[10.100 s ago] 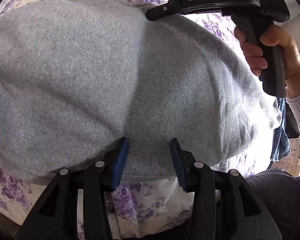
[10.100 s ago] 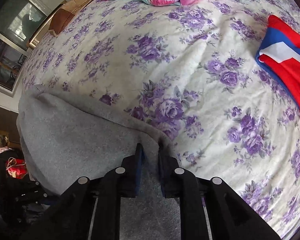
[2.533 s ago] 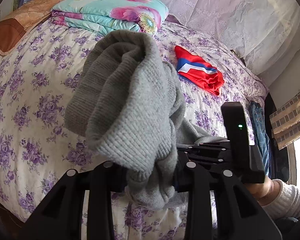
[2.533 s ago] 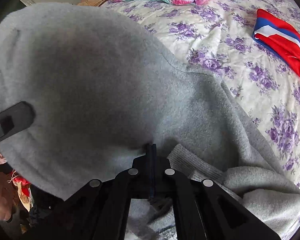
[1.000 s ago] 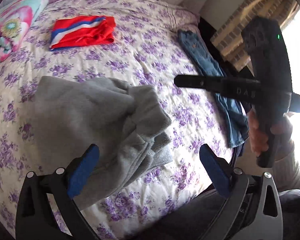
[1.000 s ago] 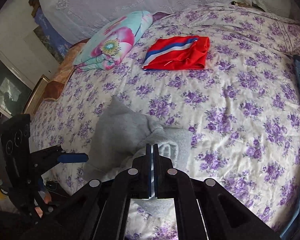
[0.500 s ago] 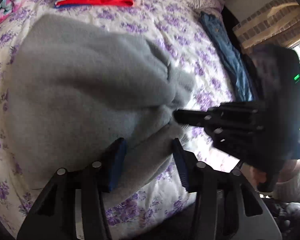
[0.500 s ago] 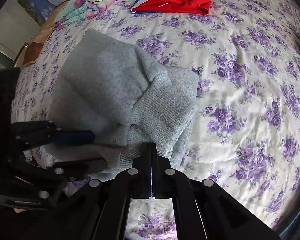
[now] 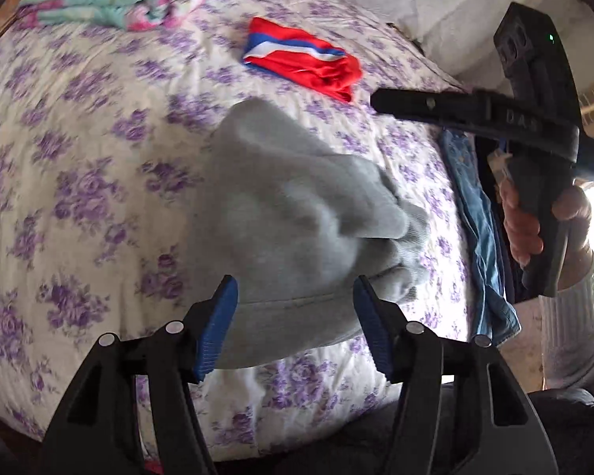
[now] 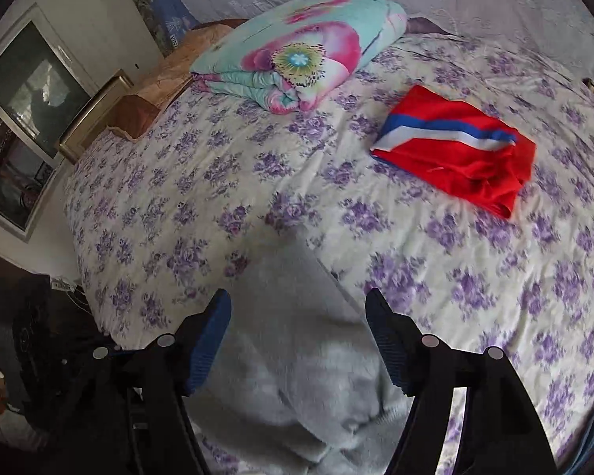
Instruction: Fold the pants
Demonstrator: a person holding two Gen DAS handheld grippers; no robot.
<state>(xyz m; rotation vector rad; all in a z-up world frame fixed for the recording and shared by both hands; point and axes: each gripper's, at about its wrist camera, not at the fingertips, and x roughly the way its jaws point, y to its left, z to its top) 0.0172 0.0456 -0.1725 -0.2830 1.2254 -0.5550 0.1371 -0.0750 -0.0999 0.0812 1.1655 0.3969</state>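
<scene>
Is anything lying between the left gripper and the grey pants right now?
Nothing visible does. The left gripper has its jaws open right over the grey pants, bare cloth between them. The red garment lies well beyond.

My grey fleece pants point(image 9: 297, 213) lie folded into a thick, rumpled bundle near the bed's point(image 9: 99, 138) front edge, ribbed cuffs point(image 9: 408, 245) bunched at the bundle's right end.
</scene>
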